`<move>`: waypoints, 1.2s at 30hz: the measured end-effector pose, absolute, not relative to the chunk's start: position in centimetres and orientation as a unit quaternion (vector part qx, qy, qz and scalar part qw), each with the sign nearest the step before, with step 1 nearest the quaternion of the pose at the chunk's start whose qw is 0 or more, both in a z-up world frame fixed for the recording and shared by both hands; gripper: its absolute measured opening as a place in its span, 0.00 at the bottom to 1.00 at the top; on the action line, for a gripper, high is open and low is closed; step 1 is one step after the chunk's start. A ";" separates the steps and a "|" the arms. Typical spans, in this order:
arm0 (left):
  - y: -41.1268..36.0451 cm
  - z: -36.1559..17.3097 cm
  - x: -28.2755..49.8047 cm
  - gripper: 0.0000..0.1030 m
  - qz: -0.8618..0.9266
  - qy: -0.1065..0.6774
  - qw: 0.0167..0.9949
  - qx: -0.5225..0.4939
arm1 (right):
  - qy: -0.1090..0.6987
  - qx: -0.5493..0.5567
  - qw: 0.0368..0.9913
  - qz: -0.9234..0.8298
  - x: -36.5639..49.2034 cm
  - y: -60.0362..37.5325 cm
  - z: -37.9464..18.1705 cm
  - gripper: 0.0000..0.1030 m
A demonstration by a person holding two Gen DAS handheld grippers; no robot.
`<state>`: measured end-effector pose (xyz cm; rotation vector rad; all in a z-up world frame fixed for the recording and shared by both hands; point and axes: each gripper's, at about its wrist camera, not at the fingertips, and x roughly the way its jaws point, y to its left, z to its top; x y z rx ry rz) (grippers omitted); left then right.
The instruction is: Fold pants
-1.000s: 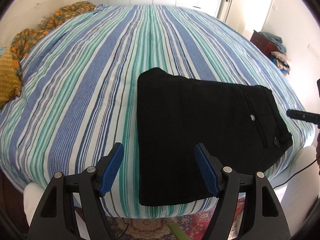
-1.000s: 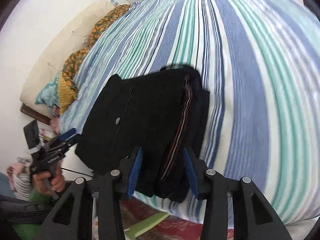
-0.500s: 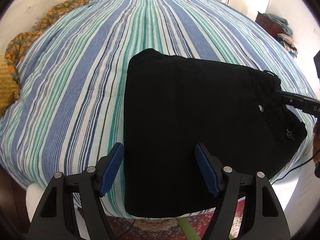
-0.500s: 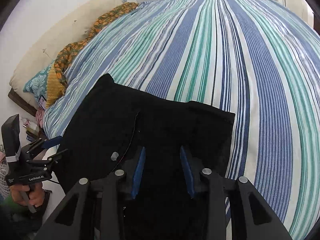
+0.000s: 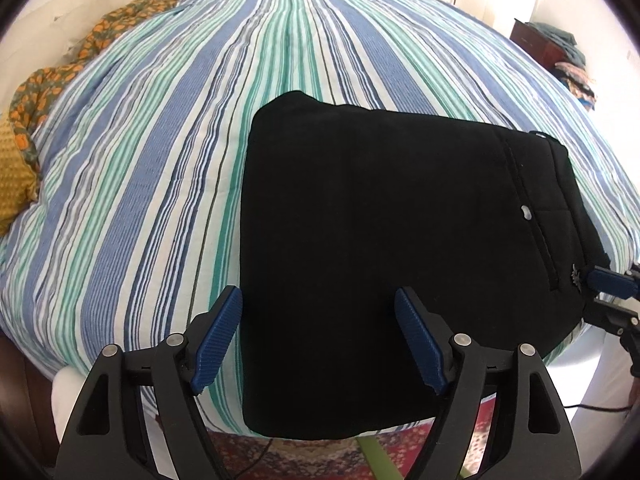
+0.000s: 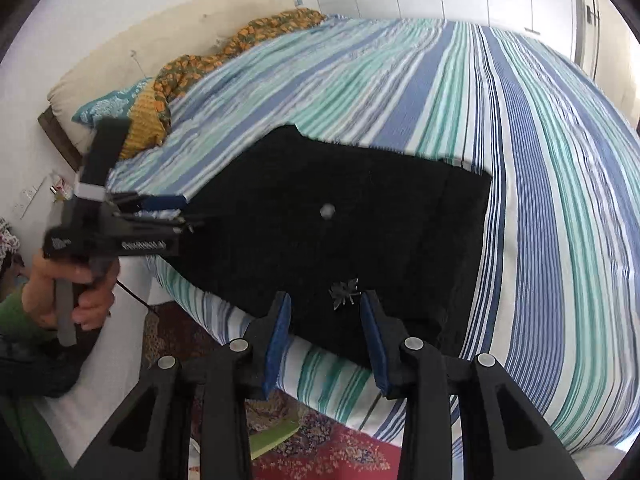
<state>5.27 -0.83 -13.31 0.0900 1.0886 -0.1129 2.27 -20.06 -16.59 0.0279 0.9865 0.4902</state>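
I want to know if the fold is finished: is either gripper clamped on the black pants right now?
No: the left gripper and right gripper both stand open over the folded pants, pinching no cloth.

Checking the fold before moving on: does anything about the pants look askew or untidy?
The black pants lie as a flat folded block, but skewed to the bedspread stripes, near edge overhanging the bed.

Daylight is flooding both views, blowing out the white walls toward the right. The black pants (image 5: 400,248) are reading as a near-featureless dark mass. Fisheye distortion is bowing the bed (image 5: 168,152) stripes, and dark vignetting is ringing the corners. Motion blur is smearing the left tool (image 6: 160,210) in the right wrist view.
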 end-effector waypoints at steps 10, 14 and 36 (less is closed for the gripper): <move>0.7 -13.0 4.2 0.82 -0.064 0.504 0.861 -0.014 | 0.443 0.049 0.866 0.226 1.8 -20.4 -16.5 0.41; 1.8 -12.5 3.8 0.82 -0.061 0.489 0.870 -0.036 | 0.411 0.072 0.882 0.219 1.4 -21.2 -15.6 0.57; 3.7 -12.3 3.3 0.82 -0.047 0.467 0.881 -0.065 | 0.385 0.194 0.890 0.145 2.0 -27.0 -15.6 0.63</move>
